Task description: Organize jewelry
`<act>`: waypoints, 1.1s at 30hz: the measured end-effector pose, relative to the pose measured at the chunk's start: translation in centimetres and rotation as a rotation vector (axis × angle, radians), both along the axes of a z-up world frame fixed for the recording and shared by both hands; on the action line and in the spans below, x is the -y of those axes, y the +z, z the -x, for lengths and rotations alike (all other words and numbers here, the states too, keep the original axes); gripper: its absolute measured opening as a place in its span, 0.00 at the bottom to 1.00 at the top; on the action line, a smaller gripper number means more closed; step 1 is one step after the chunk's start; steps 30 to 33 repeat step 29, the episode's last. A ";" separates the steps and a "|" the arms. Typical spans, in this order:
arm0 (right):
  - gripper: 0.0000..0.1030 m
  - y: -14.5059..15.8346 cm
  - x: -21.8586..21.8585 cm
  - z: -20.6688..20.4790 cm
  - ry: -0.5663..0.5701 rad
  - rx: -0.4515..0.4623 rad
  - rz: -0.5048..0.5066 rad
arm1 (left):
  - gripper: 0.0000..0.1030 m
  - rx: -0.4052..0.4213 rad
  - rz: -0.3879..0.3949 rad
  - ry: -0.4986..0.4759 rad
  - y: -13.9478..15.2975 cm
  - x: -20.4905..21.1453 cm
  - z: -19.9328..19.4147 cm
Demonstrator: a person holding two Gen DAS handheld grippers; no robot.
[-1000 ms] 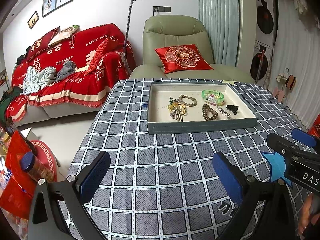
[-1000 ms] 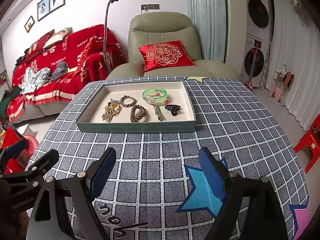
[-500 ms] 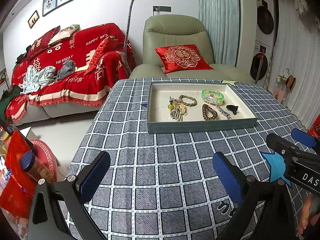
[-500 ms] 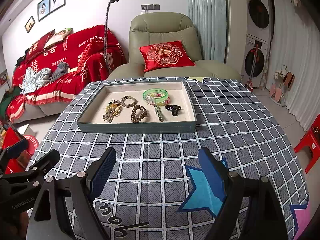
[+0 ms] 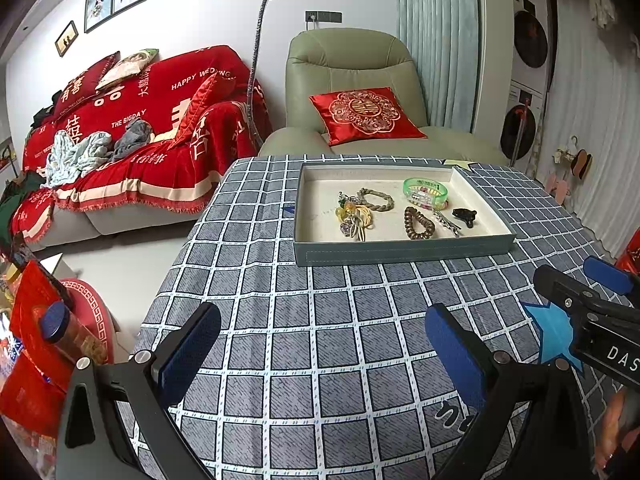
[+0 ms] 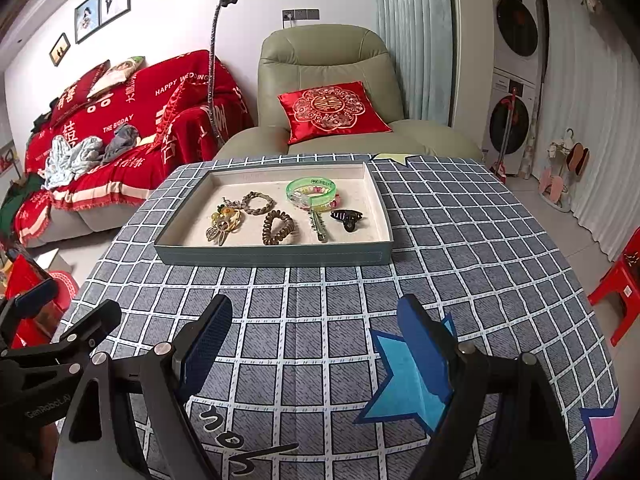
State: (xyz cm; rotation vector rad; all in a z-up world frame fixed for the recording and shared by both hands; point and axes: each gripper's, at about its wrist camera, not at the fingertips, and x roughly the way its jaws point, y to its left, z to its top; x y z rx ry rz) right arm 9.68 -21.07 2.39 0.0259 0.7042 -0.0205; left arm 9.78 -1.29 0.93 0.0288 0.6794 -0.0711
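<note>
A grey-green tray [image 5: 400, 254] [image 6: 276, 258] sits on the far half of the checked tablecloth. In it lie a green bangle [image 5: 425, 191] [image 6: 311, 191], a braided bracelet [image 5: 376, 199] [image 6: 259, 202], a brown coil hair tie [image 5: 418, 223] [image 6: 278, 227], a gold and purple charm cluster [image 5: 354, 218] [image 6: 225, 222], a metal hair clip [image 5: 446, 222] [image 6: 319, 226] and a black claw clip [image 5: 465, 216] [image 6: 347, 218]. My left gripper [image 5: 320, 348] is open and empty over the cloth, well short of the tray. My right gripper [image 6: 314, 340] is open and empty too, beside it.
A green armchair [image 5: 352, 80] with a red cushion stands behind the table. A red-covered sofa [image 5: 132, 128] is at the far left. Red boxes and a jar [image 5: 60, 332] sit on the floor at left. A red stool [image 6: 618, 280] stands at right. Star stickers [image 6: 404, 376] mark the cloth.
</note>
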 end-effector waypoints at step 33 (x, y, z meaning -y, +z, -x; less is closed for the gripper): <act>0.84 0.0 -0.3 0.1 0.004 -0.002 -0.002 | 1.00 -0.001 0.006 -0.008 -0.2 0.0 -0.1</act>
